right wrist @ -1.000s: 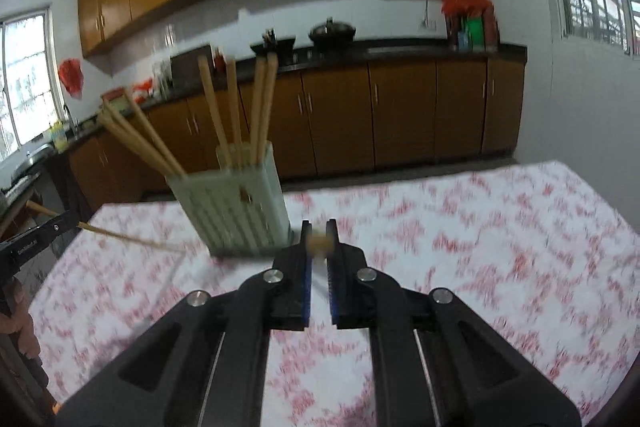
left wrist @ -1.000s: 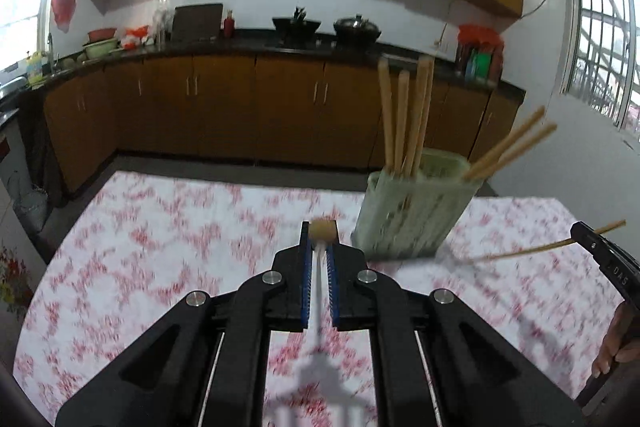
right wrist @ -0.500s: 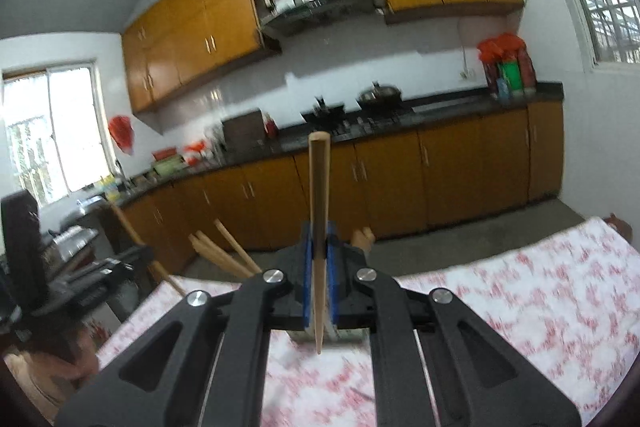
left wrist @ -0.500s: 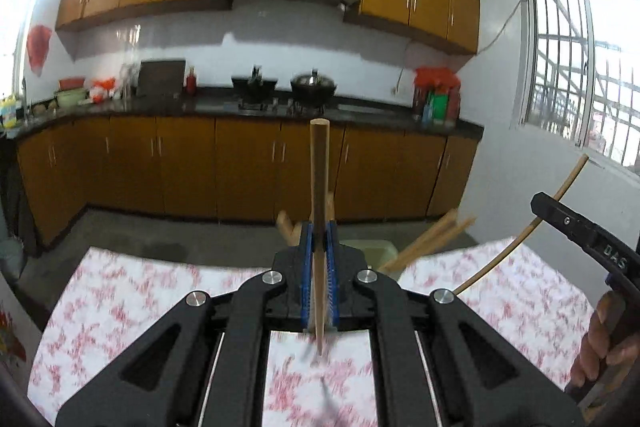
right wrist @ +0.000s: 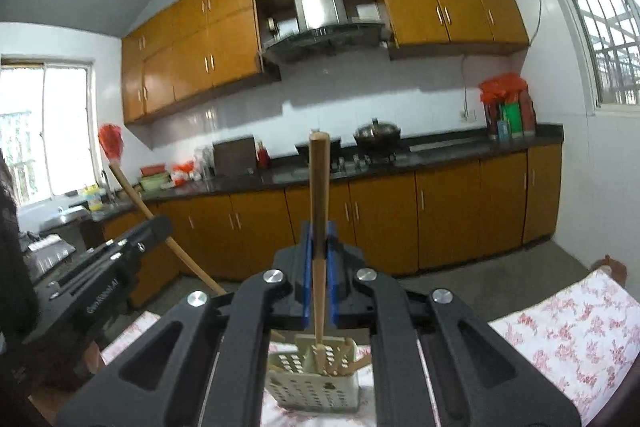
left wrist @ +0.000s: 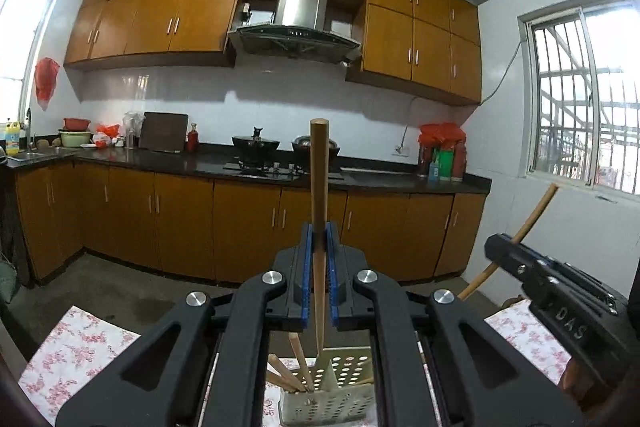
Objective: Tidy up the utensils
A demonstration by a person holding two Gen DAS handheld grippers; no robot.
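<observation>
Through the left wrist camera, the left gripper [left wrist: 318,247] pinches a wooden chopstick [left wrist: 319,187] upright, its thin tip hanging right over the perforated utensil holder [left wrist: 340,399] on the floral tablecloth [left wrist: 80,347]. A clean drop probably means keeping the stick vertical, lowering the tip past the rim into an open compartment, and only then easing the jaws apart. Chopsticks already in the holder [left wrist: 298,363] lean left and could deflect the tip. The right gripper [left wrist: 500,251] sits close at the right with its own stick, so crowding looks likely. Over to the right wrist camera: this gripper [right wrist: 319,243] clamps a second chopstick [right wrist: 319,195] upright, tip at the mouth of the holder [right wrist: 316,383], among the sticks there. The left gripper [right wrist: 156,227] hovers at left, its stick slanting upward; one at a time seems wiser.
</observation>
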